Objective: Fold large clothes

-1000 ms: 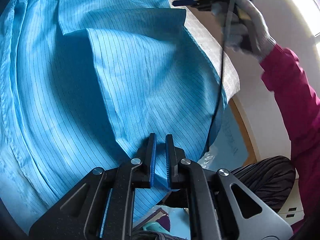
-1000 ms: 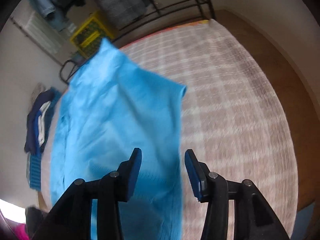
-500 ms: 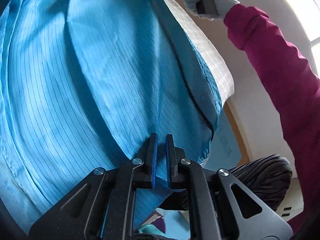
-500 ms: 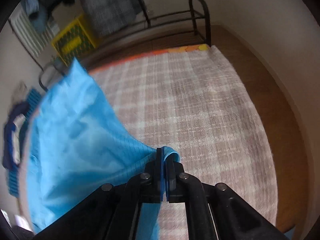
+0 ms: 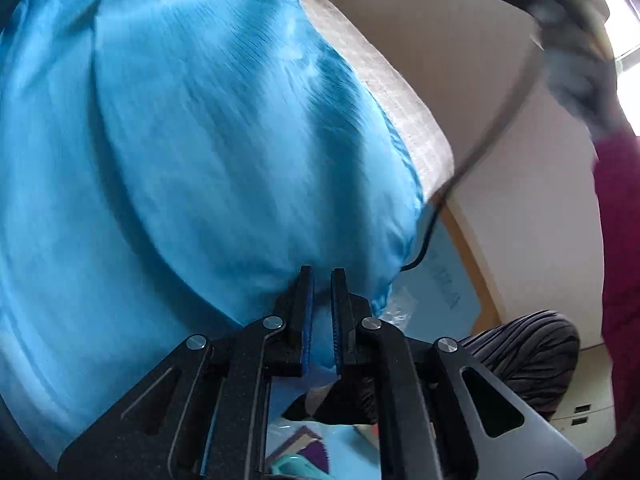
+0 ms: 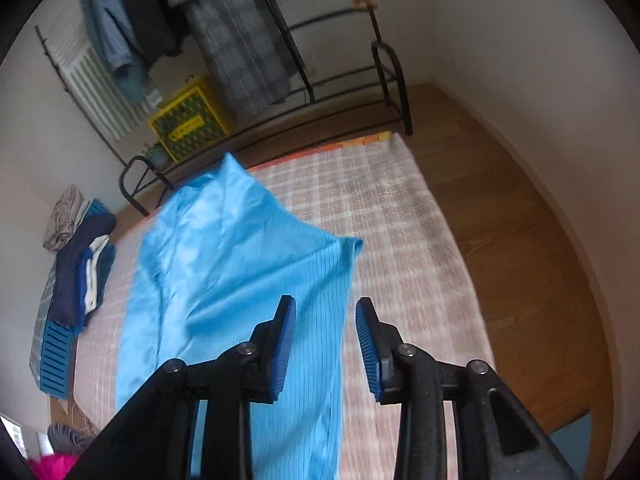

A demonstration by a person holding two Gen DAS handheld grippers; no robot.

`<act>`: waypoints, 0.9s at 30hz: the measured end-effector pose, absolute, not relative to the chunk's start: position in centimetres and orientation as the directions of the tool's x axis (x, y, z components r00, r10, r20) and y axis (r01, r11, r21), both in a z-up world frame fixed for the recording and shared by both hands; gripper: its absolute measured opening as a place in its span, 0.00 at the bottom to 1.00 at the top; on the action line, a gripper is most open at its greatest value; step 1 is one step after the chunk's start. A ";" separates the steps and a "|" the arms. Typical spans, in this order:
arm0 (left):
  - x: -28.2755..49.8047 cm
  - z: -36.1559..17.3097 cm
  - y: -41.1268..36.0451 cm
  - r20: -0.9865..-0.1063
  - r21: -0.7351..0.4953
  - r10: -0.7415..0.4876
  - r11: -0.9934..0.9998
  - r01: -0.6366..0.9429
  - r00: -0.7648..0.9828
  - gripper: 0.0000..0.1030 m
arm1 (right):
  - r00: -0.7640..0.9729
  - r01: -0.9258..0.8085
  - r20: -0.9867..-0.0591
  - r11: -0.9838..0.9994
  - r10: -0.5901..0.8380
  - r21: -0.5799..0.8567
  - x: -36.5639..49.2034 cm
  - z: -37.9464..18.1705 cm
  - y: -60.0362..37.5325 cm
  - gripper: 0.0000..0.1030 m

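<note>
Left wrist view: we see the large bright-blue pinstriped garment (image 5: 208, 152) filling the left and centre of the frame, draped over the pale checked mat (image 5: 400, 104), whose edge runs diagonally to its right. At lower centre the left gripper (image 5: 321, 280) has its jaws nearly closed, with a fold of the blue cloth pinched between the blue pads. A dark cable (image 5: 492, 136) crosses the right of the frame, and a magenta sleeve (image 5: 620, 240) occupies the right edge. The upper right corner is blurred; we cannot tell details there.

Right wrist view: at far left a stack of folded clothes (image 6: 80, 272) rests on a blue slatted crate (image 6: 54, 356). At upper left a black metal clothes rack (image 6: 340, 80) holds hanging garments, with a yellow crate (image 6: 188, 120) below. The blue garment lies across the mat from centre to lower centre. The right gripper (image 6: 325, 320), at lower centre, is opening; its pads stand apart with nothing between them, above the cloth. Wooden floor (image 6: 500, 220) fills the right.
</note>
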State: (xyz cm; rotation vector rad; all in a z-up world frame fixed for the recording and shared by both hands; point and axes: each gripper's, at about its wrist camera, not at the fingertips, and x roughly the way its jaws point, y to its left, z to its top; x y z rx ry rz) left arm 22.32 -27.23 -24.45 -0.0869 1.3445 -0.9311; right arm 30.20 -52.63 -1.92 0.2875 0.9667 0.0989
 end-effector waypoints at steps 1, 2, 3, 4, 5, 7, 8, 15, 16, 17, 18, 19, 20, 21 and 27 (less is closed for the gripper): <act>22.6 -24.5 -27.4 -0.778 -0.568 -0.624 0.651 0.504 -0.071 0.05 | 0.575 0.046 -0.790 0.956 0.212 0.291 27.8 -1.0 -52.7 0.34; 22.5 -24.6 -27.9 -0.769 -0.588 -0.633 0.642 0.491 -0.092 0.05 | 0.579 0.050 -0.786 0.953 0.215 0.297 26.0 -0.5 -52.7 0.34; 22.3 -24.8 -28.7 -0.770 -0.587 -0.630 0.637 0.500 -0.102 0.05 | 0.579 0.058 -0.786 0.951 0.215 0.303 23.6 0.0 -52.8 0.34; 22.3 -24.6 -29.3 -0.778 -0.568 -0.621 0.637 0.521 -0.089 0.05 | 0.582 0.067 -0.785 0.949 0.214 0.308 21.6 0.3 -52.8 0.35; 22.2 -24.4 -29.9 -0.790 -0.538 -0.611 0.642 0.546 -0.060 0.05 | 0.586 0.074 -0.779 0.943 0.222 0.324 19.8 0.3 -52.7 0.36; 22.0 -24.0 -30.9 -0.800 -0.494 -0.600 0.650 0.577 -0.009 0.05 | 0.571 0.097 -0.789 0.936 0.225 0.337 16.6 -0.7 -52.3 0.37; 22.2 -24.2 -31.1 -0.795 -0.505 -0.607 0.653 0.564 -0.009 0.05 | 0.565 0.102 -0.797 0.939 0.216 0.327 15.7 -1.5 -51.9 0.37; 23.0 -21.8 -28.6 -0.779 -0.514 -0.625 0.676 0.528 0.042 0.05 | 0.452 0.116 -0.824 0.894 0.341 0.433 14.9 -11.0 -48.5 0.36; 22.9 -21.1 -27.6 -0.783 -0.500 -0.619 0.683 0.532 0.059 0.05 | 0.433 0.113 -0.832 0.895 0.347 0.432 15.1 -12.2 -48.1 0.36; 22.8 -20.4 -26.3 -0.791 -0.474 -0.605 0.699 0.536 0.090 0.05 | 0.414 0.110 -0.837 0.894 0.357 0.435 15.4 -13.4 -47.8 0.36; 22.8 -20.1 -25.6 -0.799 -0.452 -0.590 0.714 0.535 0.114 0.05 | 0.390 0.112 -0.846 0.894 0.362 0.434 15.9 -14.8 -47.5 0.36; 22.8 -19.8 -24.6 -0.811 -0.423 -0.569 0.733 0.533 0.139 0.05 | 0.373 0.118 -0.852 0.893 0.366 0.435 16.3 -15.8 -47.5 0.37; 22.9 -19.9 -23.7 -0.821 -0.403 -0.551 0.747 0.529 0.152 0.05 | 0.356 0.121 -0.857 0.891 0.373 0.438 16.6 -16.7 -47.4 0.37; 23.2 -20.3 -22.9 -0.833 -0.385 -0.530 0.762 0.520 0.160 0.05 | 0.343 0.126 -0.863 0.893 0.370 0.433 16.8 -17.5 -47.4 0.37; 23.8 -23.4 -21.8 -0.854 -0.394 -0.502 0.794 0.463 0.135 0.05 | 0.340 0.122 -0.853 0.881 0.396 0.458 17.6 -19.8 -47.1 0.40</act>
